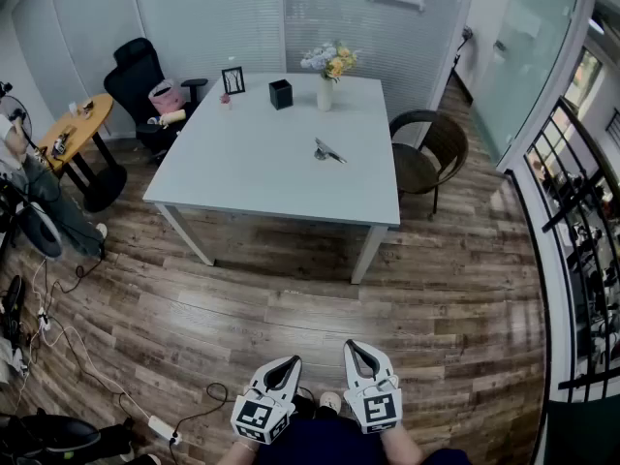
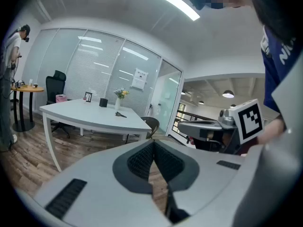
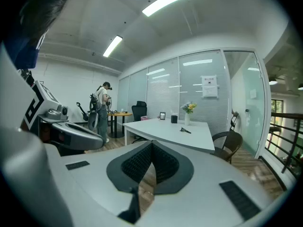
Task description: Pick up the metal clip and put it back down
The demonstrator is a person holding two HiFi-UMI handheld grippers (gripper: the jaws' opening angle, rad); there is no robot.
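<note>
Far ahead on the pale, smooth rectangular surface (image 1: 252,172), the small silvery metal clip (image 1: 327,150) lies flat, right of its middle and well apart from both grippers. Low over the wood-plank floor (image 1: 291,308), the grey left gripper (image 1: 293,361) and right gripper (image 1: 352,346) have their ribbed black pads (image 3: 137,163) pressed together on nothing.

- The clip (image 1: 327,150) was bare metal with a dull shine.
- The table (image 1: 247,163) had a smooth, matt, pale top.
- The floor (image 1: 291,318) was wood-grain planks with a slight sheen.
- The left gripper (image 2: 152,144) and right gripper (image 3: 151,144) had matt grey plastic shells.
- Their pads (image 2: 139,161) were black and ribbed.
- The chair (image 1: 431,153) looked like dark woven wicker.
</note>
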